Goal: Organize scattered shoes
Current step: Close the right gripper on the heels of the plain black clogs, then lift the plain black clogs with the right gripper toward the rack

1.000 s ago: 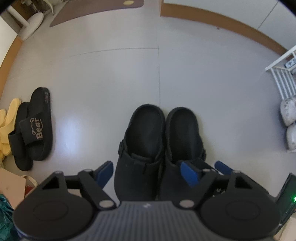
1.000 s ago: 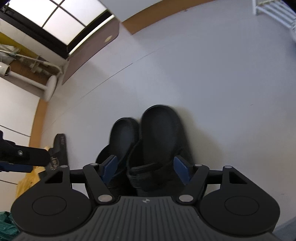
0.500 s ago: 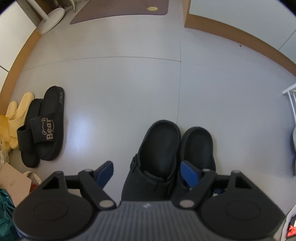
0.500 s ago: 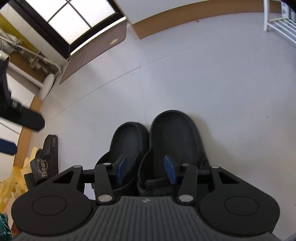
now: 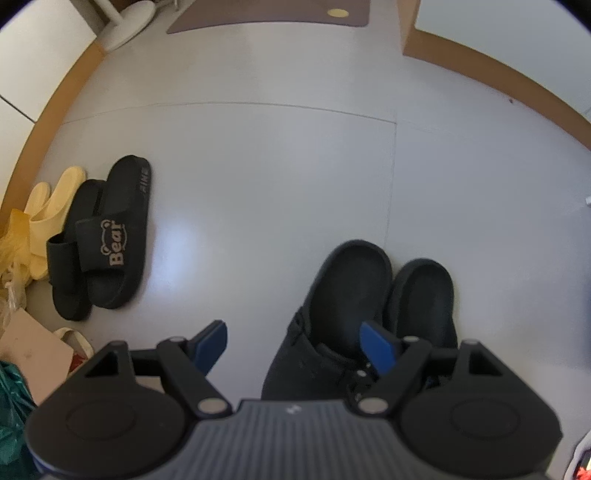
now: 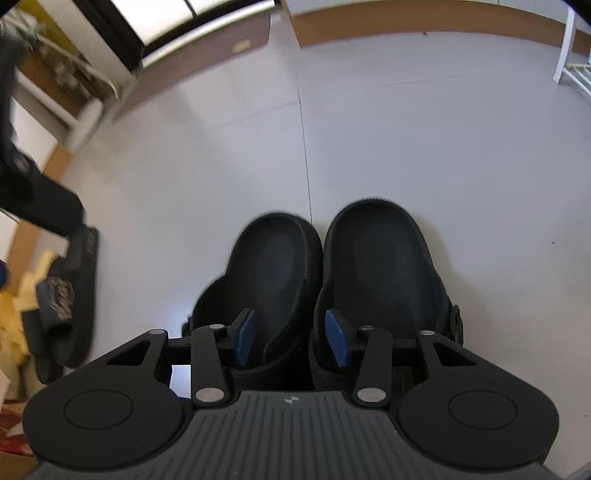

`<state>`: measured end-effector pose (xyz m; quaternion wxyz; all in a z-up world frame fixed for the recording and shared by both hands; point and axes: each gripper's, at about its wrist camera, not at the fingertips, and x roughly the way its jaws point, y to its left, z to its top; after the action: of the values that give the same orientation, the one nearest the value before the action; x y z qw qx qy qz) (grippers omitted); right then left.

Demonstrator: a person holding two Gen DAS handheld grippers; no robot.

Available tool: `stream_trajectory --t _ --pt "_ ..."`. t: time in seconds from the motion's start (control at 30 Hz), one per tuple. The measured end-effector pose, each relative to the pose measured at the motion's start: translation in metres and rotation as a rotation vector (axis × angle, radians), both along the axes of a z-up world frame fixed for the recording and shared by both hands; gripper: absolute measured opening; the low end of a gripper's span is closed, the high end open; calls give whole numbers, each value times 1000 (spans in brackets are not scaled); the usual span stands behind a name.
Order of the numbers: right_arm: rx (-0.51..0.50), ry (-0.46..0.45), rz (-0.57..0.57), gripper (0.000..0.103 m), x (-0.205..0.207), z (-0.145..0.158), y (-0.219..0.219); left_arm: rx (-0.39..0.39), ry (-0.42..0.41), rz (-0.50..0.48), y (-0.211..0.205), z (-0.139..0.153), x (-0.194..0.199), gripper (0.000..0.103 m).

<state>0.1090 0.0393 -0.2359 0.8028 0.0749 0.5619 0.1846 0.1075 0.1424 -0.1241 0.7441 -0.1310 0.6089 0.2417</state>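
Observation:
A pair of black clogs stands side by side on the pale floor, the left clog (image 6: pixel 273 258) touching the right clog (image 6: pixel 376 251). My right gripper (image 6: pixel 291 338) hangs over their heels with its jaws closing. One blue pad (image 6: pixel 243 336) dips into the left clog and the other sits in the right one, so the two inner walls lie between them. No firm squeeze shows. My left gripper (image 5: pixel 293 345) is open just left of the pair, its right pad (image 5: pixel 376 347) over the left clog (image 5: pixel 347 288). The right clog (image 5: pixel 421 299) lies outside its fingers.
Black "Bear" slides (image 5: pixel 107 236) and yellow slippers (image 5: pixel 48 210) lie by the left wall. A cardboard piece (image 5: pixel 33 350) and a teal bag (image 5: pixel 11 406) sit near them. A brown mat (image 5: pixel 269 14) lies far ahead and a white rack (image 6: pixel 576 62) stands at the right.
The right jaws have narrowed from straddling the right clog to flanking the clogs' inner walls. The left gripper has drifted left, so the clogs now sit at the right of its view.

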Motion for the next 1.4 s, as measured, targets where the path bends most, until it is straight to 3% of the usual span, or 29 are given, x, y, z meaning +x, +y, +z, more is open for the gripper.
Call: stream_trajectory --t 0.17,0.43,0.87,1.17,1.4 --pt "-82 19 28 45 7 -8 16 -9 -39 36 5 7 0 81" --pt "-109 8 63 22 5 -16 10 -20 -42 71 13 8 -5 81" --pt "-80 -39 -8 21 -1 -14 -50 -33 -19 -33 -27 4 8 81" --pt "-105 -40 -124 21 5 -16 -103 -41 -13 -90 -57 2 13 81" --pt "-94 -18 -284 21 10 -18 -155 -38 -15 -136 -79 2 18 81"
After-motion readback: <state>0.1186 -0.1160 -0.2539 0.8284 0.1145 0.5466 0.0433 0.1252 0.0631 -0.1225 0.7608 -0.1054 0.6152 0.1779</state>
